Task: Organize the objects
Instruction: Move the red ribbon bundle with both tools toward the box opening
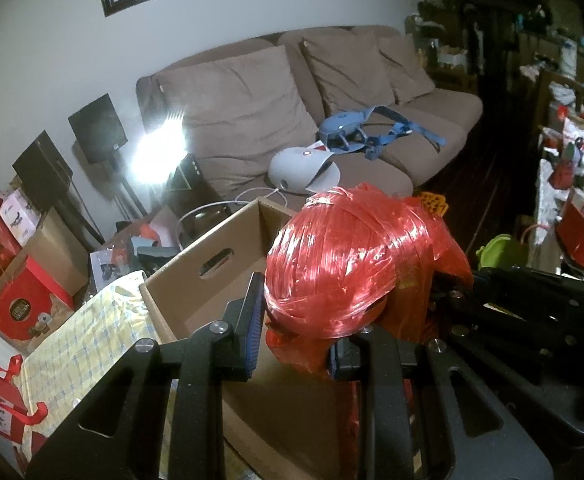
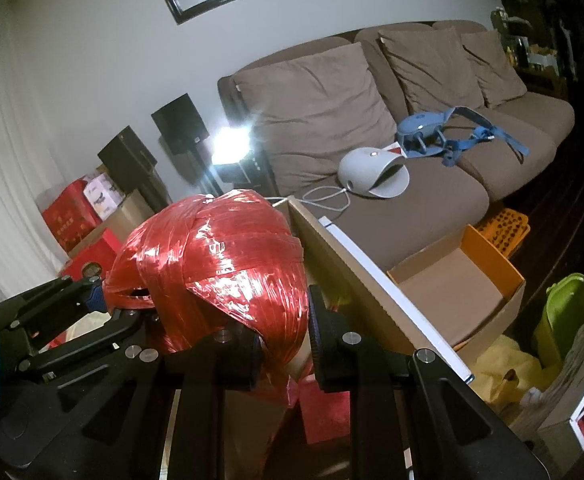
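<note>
A big ball of shiny red plastic twine [image 1: 344, 264] hangs over an open cardboard box [image 1: 212, 276] with a hand slot in its wall. My left gripper [image 1: 296, 340] is shut on the ball's lower left side, its blue pads pressed into the twine. My right gripper [image 2: 286, 348] is shut on the same ball [image 2: 212, 264] from the other side. The right wrist view also shows the left gripper's blue pad [image 2: 97, 299] against the ball. In the left wrist view the right gripper's black frame [image 1: 512, 308] sits behind the ball. The ball's underside is hidden.
A brown sofa [image 1: 432, 120] behind the box holds a grey hooded device [image 1: 304, 168] and a blue harness [image 1: 364, 128]. Red gift boxes [image 1: 28, 304] and a yellow checked cloth [image 1: 88, 328] lie left. A smaller open box [image 2: 452, 292], orange crate [image 2: 500, 228] and green container [image 2: 564, 312] stand right.
</note>
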The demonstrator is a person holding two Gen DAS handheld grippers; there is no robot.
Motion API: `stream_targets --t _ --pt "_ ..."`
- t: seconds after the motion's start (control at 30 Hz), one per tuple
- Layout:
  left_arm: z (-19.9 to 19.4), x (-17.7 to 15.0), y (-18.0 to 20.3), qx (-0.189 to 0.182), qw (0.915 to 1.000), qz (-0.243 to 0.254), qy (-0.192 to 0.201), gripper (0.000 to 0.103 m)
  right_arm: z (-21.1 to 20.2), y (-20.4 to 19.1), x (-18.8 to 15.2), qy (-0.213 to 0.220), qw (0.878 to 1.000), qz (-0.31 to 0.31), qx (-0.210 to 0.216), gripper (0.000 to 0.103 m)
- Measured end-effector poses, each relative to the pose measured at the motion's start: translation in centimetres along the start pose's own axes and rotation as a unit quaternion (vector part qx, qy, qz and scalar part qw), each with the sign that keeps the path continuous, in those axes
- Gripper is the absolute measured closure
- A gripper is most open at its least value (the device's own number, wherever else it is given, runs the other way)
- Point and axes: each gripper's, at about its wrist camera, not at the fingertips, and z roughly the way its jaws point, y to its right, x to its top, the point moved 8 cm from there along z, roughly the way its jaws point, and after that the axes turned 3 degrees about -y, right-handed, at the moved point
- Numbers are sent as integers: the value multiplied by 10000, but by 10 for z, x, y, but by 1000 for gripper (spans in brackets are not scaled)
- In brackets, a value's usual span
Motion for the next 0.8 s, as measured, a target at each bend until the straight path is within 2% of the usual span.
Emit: stream_targets --t 0.67,0.8 --pt "28 -10 1 -176 9996 164 -120 79 24 8 -11 -179 9997 106 -132 84" --pt "31 -1 2 -451 9989 79 -66 79 20 12 0 -131 9993 -1 -343 84"
